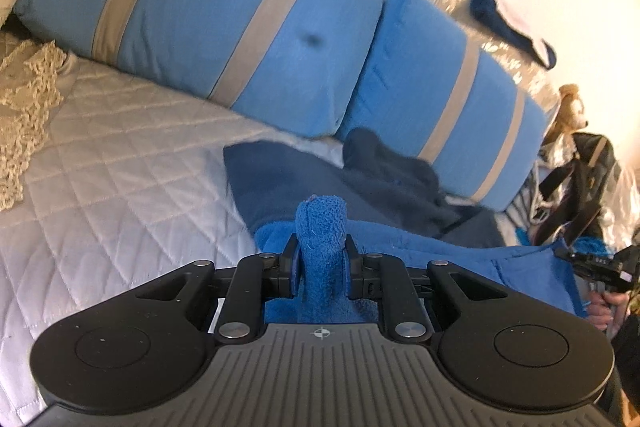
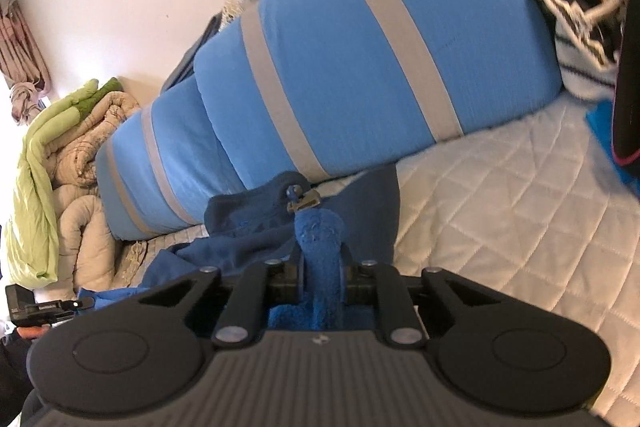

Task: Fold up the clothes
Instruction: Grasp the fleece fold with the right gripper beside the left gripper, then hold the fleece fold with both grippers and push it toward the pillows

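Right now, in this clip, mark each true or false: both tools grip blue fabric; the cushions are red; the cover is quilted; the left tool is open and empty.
1. Both tools grip blue fabric. True: the left tool and right tool each pinch the fleece.
2. The cushions are red. False: blue with grey stripes.
3. The cover is quilted. True.
4. The left tool is open and empty. False: it is shut on the fleece.
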`<action>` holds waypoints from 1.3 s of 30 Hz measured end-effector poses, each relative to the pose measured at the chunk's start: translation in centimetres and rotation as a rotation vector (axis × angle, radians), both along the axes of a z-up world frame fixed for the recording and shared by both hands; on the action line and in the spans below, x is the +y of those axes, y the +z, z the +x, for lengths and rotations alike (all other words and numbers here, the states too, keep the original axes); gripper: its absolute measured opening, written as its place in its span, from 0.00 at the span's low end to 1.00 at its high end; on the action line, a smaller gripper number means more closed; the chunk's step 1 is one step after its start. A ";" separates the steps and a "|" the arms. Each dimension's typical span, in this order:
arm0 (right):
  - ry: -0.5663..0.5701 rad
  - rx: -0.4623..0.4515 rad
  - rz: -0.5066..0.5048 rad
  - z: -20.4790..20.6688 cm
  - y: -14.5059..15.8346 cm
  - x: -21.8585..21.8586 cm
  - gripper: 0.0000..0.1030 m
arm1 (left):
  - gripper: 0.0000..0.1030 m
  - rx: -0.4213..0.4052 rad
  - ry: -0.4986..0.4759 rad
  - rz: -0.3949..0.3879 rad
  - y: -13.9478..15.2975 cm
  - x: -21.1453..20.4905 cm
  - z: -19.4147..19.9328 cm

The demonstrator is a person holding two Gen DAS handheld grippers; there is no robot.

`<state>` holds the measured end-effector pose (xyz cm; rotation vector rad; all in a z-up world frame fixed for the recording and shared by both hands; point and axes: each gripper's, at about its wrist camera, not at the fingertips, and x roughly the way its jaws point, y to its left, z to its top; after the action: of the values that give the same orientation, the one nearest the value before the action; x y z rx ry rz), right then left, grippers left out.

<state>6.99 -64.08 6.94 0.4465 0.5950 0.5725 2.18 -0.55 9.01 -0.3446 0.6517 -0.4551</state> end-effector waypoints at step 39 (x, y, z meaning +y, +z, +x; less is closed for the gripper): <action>-0.081 -0.094 -0.213 6.2 6.1 4.8 0.14 | 0.19 -0.097 0.082 0.062 4.1 -2.3 7.7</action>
<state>13.19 -59.31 13.08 0.2400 0.5389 0.4444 9.88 -2.85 13.11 -0.2875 0.5544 -0.3703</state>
